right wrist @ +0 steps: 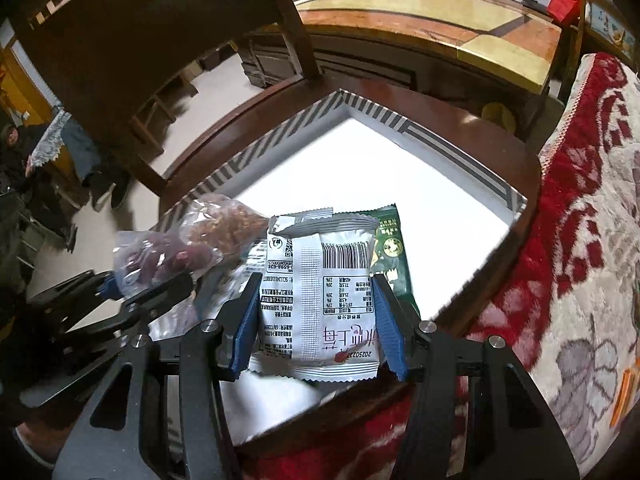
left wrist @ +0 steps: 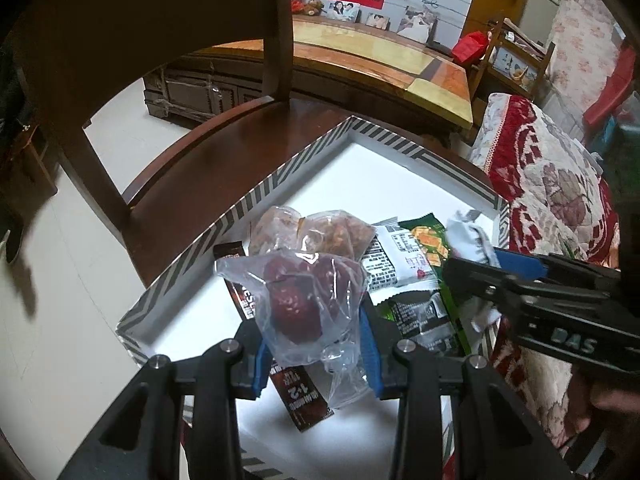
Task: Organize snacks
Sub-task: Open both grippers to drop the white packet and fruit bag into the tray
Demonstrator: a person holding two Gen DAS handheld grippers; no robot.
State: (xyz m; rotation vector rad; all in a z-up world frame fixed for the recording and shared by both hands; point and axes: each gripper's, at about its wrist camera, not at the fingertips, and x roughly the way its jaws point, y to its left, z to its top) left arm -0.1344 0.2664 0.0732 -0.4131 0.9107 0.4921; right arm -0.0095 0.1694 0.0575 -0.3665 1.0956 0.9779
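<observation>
A clear bag of red dates (left wrist: 298,304) hangs between the blue pads of my left gripper (left wrist: 316,356), which is shut on it above the white box (left wrist: 224,220) with the striped rim. Under it lie a brown stick sachet (left wrist: 298,400), walnut bags (left wrist: 316,232), a white packet (left wrist: 382,264) and a green packet (left wrist: 428,240). My right gripper (right wrist: 318,332) is shut on a white barcode packet (right wrist: 320,292) over the near part of the box (right wrist: 256,152). The left gripper (right wrist: 120,292) with the date bag (right wrist: 160,258) shows beside it, and the right gripper (left wrist: 480,268) shows from the left wrist.
The box rests on a dark wooden chair seat (left wrist: 192,168) whose back (left wrist: 276,28) rises behind it. A red floral blanket (right wrist: 580,240) lies close on the right. A low wooden cabinet (left wrist: 380,64) stands beyond, and a person (right wrist: 24,160) sits far left.
</observation>
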